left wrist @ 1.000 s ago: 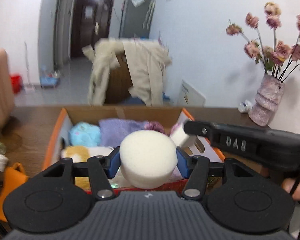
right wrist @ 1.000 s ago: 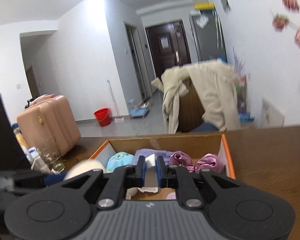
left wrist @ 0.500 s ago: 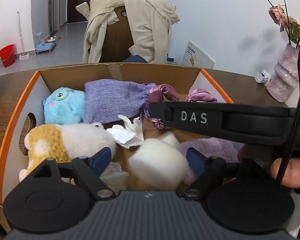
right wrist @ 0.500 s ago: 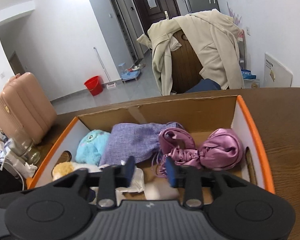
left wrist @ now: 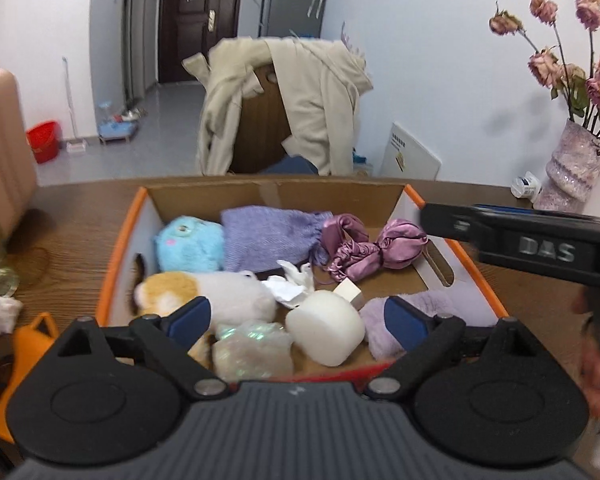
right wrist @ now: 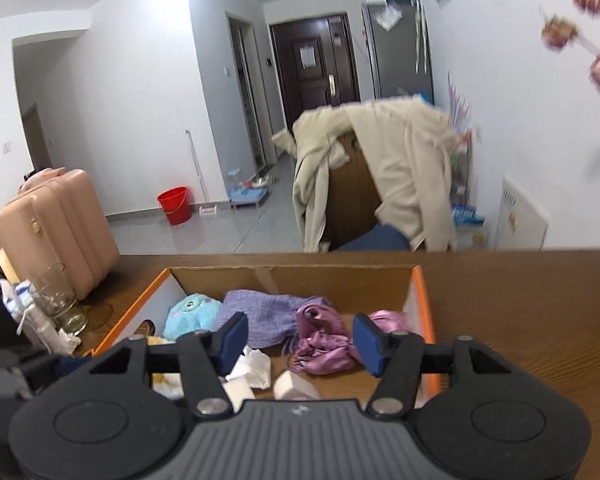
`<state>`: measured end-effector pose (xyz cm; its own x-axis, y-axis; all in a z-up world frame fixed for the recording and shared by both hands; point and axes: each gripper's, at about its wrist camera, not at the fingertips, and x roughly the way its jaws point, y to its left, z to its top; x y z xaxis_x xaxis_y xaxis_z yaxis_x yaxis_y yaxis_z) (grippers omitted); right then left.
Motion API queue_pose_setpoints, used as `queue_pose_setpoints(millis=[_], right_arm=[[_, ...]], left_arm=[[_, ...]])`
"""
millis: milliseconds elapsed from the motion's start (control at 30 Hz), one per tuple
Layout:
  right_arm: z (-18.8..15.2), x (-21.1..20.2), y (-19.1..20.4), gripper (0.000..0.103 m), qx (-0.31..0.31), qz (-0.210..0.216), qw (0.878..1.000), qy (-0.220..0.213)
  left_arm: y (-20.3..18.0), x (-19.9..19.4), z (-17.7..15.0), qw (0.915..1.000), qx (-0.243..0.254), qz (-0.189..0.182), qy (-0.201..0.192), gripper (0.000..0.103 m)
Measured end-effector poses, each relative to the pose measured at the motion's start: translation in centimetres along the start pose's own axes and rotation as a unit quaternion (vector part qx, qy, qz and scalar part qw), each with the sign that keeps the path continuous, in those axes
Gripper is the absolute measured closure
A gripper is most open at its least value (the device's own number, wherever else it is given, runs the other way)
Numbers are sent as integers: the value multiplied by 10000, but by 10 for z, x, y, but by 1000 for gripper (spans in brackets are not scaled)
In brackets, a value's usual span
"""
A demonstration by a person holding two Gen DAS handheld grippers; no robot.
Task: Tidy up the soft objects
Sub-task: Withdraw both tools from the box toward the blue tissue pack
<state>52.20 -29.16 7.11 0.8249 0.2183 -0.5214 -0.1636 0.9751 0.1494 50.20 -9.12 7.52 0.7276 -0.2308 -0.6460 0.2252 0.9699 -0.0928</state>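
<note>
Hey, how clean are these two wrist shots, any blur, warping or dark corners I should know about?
Left wrist view: strong fisheye bending with dark corners; the cardboard box contents are fairly sharp, but the right gripper crossing the frame is smeared. Right wrist view: same warping; the dried roses at the top right are motion-blurred, and the coat is slightly soft. Lighting is even, without harsh glare.

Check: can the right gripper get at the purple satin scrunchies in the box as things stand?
Probably yes. The right gripper is open, and the satin scrunchies lie uncovered in the box just ahead, between its fingers; nothing lies over them.
</note>
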Motion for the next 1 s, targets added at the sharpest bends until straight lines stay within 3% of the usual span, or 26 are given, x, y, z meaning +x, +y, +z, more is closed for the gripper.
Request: queue_pose_setpoints(millis=[133,267,533,767,1000], right_arm=[[-7,-46,1,38,-241,-162,9992,-268],[-28,-98,7,27,-560,-259,9963,-594],[-82,-169,14,17,-721,-90,9929,-938],[-139,-197,26,16,-783,-259,9934,-796],[-181,-205,28,16,-776,-322,9949,-559]], left_arm=[[-3,-42,-11,9991,124,190,-355,3],[-9,-84,-34,9957,350,409,-748,0],[-26,-149,-89,9863,361,759,-1420,0],[-32,-170,-136,9903,145,562,-1264,0],[-37,-158,-164,9949,221,503,-840,0]])
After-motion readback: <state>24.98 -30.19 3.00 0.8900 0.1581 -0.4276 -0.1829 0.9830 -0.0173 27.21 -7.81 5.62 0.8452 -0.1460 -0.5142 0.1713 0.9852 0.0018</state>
